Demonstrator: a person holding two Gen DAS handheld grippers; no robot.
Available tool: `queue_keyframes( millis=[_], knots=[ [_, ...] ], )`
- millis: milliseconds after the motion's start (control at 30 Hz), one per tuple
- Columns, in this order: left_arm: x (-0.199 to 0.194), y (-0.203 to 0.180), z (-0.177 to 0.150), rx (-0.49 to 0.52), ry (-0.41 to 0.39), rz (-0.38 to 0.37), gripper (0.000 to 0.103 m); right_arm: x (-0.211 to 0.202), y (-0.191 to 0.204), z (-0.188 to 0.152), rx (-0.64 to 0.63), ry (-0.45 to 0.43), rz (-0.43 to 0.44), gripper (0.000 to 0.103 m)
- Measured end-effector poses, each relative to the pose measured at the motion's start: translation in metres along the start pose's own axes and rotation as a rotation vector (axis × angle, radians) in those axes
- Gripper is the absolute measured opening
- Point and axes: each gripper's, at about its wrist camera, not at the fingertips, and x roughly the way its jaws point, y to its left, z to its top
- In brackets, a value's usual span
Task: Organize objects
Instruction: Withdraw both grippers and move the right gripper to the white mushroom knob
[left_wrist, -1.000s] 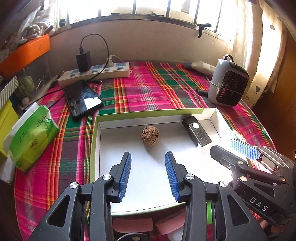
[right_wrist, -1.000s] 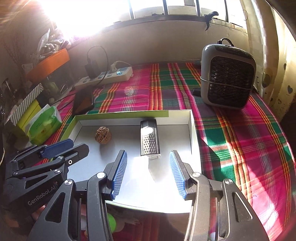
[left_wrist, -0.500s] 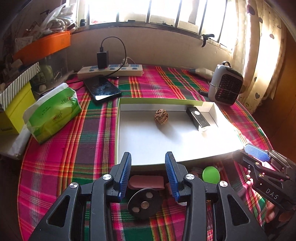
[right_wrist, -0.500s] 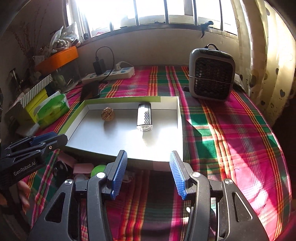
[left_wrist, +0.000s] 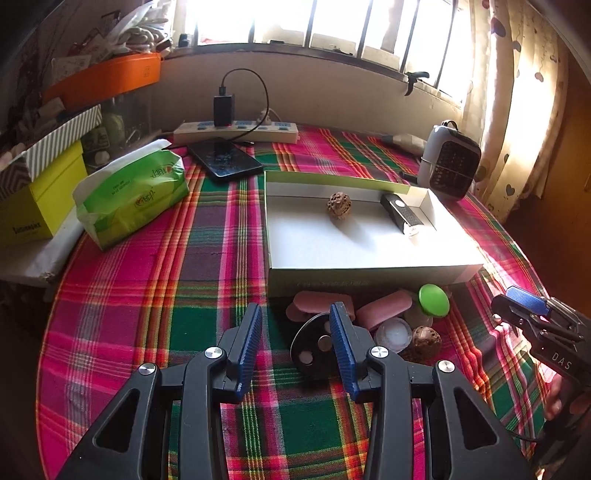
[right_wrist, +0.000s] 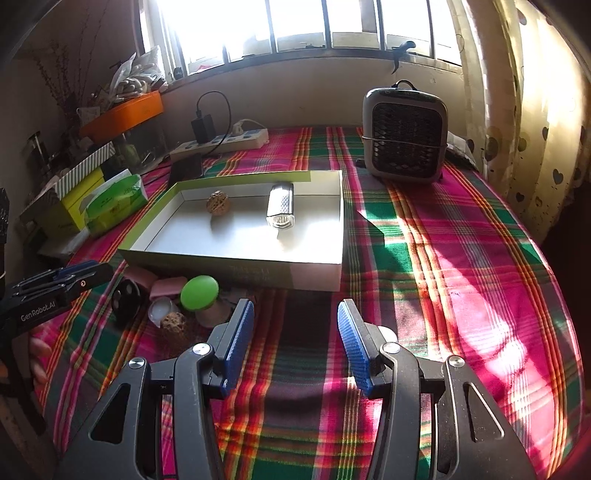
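Observation:
A shallow white box (left_wrist: 369, 273) with green walls lies on the plaid cloth; it also shows in the right wrist view (right_wrist: 236, 264). Inside it are a brown walnut (left_wrist: 338, 205) (right_wrist: 218, 201) and a black-and-silver device (left_wrist: 402, 218) (right_wrist: 281, 206). In front of the box lies a cluster: pink erasers (left_wrist: 384, 308), a black disc (left_wrist: 312, 345) (right_wrist: 125, 301), a green-capped jar (left_wrist: 433, 300) (right_wrist: 199, 293), a clear lid (left_wrist: 392, 332) and a second walnut (left_wrist: 426, 339) (right_wrist: 173, 323). My left gripper (left_wrist: 295, 343) is open and empty, just before the disc. My right gripper (right_wrist: 295, 343) is open and empty, right of the cluster.
A green tissue pack (left_wrist: 133, 195), yellow box (left_wrist: 37, 206), phone (left_wrist: 225, 162) and power strip (left_wrist: 236, 131) lie left and behind. A small grey heater (right_wrist: 404, 134) stands at the back right. The table edge curves close on both sides.
Both grippers have pulled back from above the box toward the near table edge, bringing the cluster of small objects into view. Both stay open.

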Motion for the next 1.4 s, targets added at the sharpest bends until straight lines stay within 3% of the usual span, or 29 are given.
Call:
queue_keyframes(
  millis=[600, 1400],
  knots=[
    [0.011, 0.007, -0.018, -0.034, 0.060, -0.056, 0.037, -0.007, -0.042, -0.018, 0.074, 0.015, -0.052, 0.049],
    [0.028, -0.001, -0.015, -0.037, 0.101, -0.102, 0.037, 0.022, -0.047, -0.008, 0.112, 0.081, -0.085, 0.049]
  ],
)
